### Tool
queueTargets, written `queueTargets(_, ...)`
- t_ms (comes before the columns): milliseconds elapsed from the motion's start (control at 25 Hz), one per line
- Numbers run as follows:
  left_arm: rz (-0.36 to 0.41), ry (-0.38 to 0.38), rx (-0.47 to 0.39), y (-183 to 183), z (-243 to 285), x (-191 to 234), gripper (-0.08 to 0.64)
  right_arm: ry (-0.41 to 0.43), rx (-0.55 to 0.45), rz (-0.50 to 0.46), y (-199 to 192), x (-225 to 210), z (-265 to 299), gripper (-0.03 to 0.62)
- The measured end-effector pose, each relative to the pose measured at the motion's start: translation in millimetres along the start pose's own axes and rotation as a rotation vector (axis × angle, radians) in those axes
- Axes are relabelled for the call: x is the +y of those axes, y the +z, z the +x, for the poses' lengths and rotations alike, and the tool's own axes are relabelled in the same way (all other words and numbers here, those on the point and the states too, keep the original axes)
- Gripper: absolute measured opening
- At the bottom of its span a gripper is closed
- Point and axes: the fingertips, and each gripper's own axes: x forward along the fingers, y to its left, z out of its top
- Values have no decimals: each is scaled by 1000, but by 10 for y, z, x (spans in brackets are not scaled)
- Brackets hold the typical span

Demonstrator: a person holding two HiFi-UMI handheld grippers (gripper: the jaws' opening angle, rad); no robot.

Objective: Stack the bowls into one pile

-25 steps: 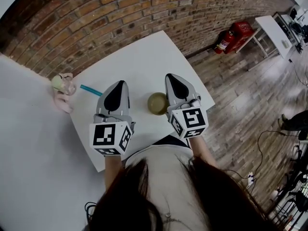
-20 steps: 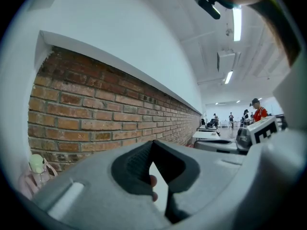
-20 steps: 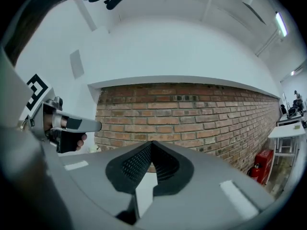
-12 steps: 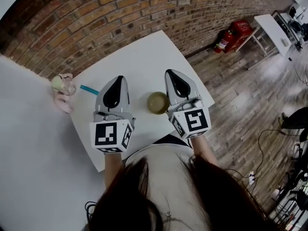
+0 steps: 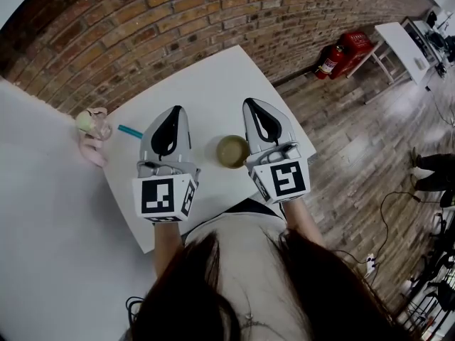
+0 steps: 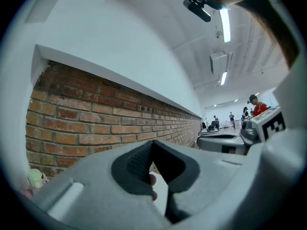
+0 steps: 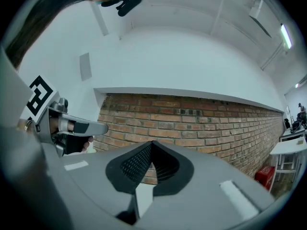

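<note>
A single olive-brown bowl (image 5: 232, 151) stands on the white table (image 5: 213, 77), between my two grippers; from above I cannot tell whether it is one bowl or a nested pile. My left gripper (image 5: 175, 109) hovers to the left of it with its jaws closed tip to tip and nothing in them. To the right of the bowl my right gripper (image 5: 249, 101) is shut and empty too. Both gripper views look over the table at the brick wall: the left gripper (image 6: 152, 143) and the right gripper (image 7: 152, 143) show their tips meeting. The bowl is in neither of those views.
A teal stick (image 5: 131, 131) lies at the table's left edge, beside a pink thing holding a pale green ball (image 5: 91, 128). The brick wall (image 5: 178, 13) runs behind the table. A red fire extinguisher (image 5: 333, 60) and a white desk (image 5: 405, 45) stand at the far right on the wooden floor.
Both grippers have moved a little forward, toward the wall, still shut. The bowl has not moved.
</note>
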Motion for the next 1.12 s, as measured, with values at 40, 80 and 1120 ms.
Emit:
queueTargets(40,0,1,-1,0,-6,-1,0,0,-2,3,3,0,-7,0)
queueTargets(80,0,2,-2,0,-11,-3,0,1,-3,6,5,-1,-13,0)
queueTargets(1120,-66,-37,75,-166,7,-113,0,-14,60,39,-214,-25,-81,0)
